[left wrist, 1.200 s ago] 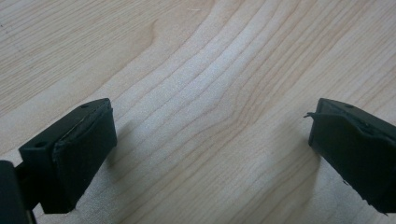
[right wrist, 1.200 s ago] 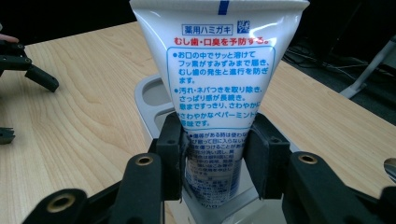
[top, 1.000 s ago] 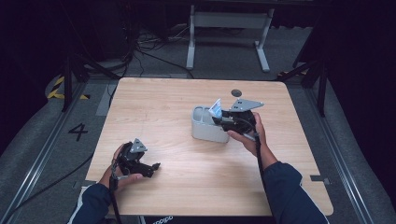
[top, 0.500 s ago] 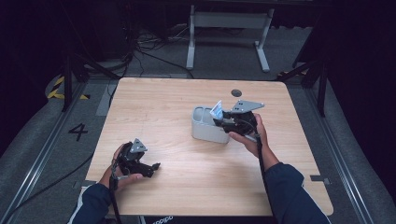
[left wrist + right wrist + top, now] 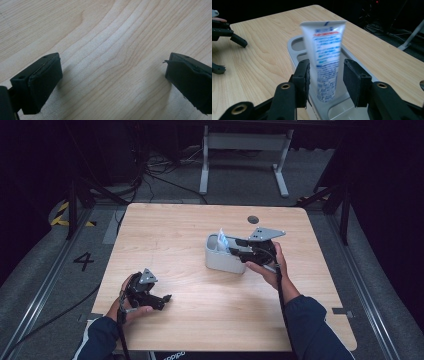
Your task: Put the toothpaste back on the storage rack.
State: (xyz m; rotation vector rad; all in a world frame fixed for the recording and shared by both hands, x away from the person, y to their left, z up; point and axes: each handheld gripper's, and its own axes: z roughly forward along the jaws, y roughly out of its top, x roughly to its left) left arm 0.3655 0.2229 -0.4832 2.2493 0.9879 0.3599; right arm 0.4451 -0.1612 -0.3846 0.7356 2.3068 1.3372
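A white toothpaste tube (image 5: 327, 50) with blue print stands upright in a grey compartmented holder (image 5: 295, 45) right of the table's middle (image 5: 222, 262). My right gripper (image 5: 325, 77) reaches in from the right (image 5: 235, 246). Its jaws have just been opening and stand either side of the tube (image 5: 222, 241). The right pad (image 5: 352, 80) is clear of the tube and the left pad sits close beside it. My left gripper (image 5: 112, 77) is open over bare wood near the table's front left (image 5: 164, 301), with nothing between its fingers.
A small dark round disc (image 5: 253, 219) lies on the wooden table (image 5: 165, 235) behind the holder. A white metal stand (image 5: 245, 142) and loose cables (image 5: 150, 165) sit on the floor beyond the far edge. My left gripper (image 5: 227, 32) shows far off in the right gripper view.
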